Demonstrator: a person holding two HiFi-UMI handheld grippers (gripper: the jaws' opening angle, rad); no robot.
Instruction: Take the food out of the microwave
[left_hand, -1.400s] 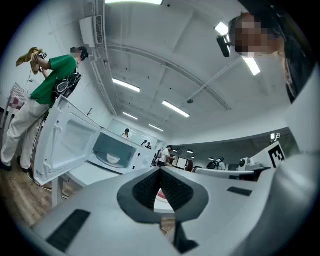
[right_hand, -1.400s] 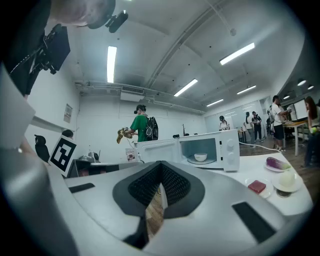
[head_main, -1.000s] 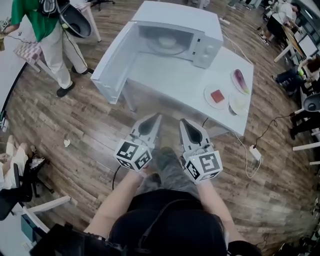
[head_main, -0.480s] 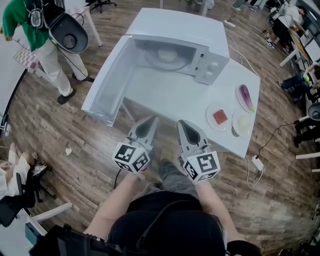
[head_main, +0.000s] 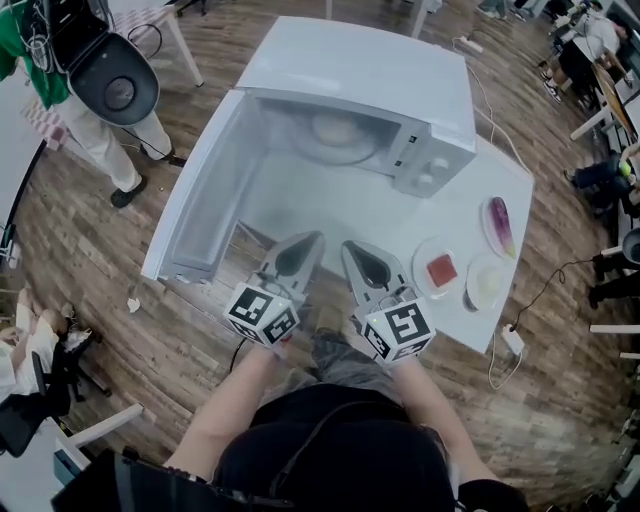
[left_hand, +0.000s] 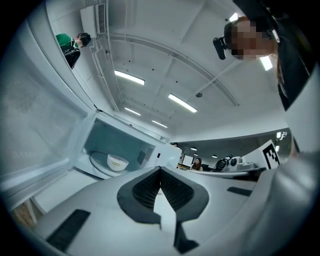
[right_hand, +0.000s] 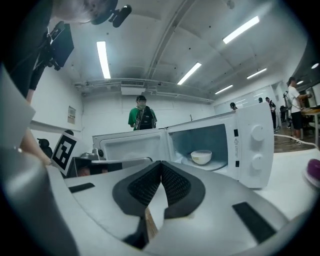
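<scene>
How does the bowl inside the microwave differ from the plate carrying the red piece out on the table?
The bowl is deep and sits inside the open microwave. The plate is flat and lies out on the table, to the right of the microwave. The plate's red piece shows plainly, but the bowl's contents cannot be made out. Both are round and white.

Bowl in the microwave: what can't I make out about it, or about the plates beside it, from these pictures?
Bowl contents: both gripper views look level at its side, so the rim hides the inside; the head view shows only a pale blur.
Purple food: cut off by the right edge of the right gripper view.
Pale item on the nearest plate: too small in the head view to name.
</scene>
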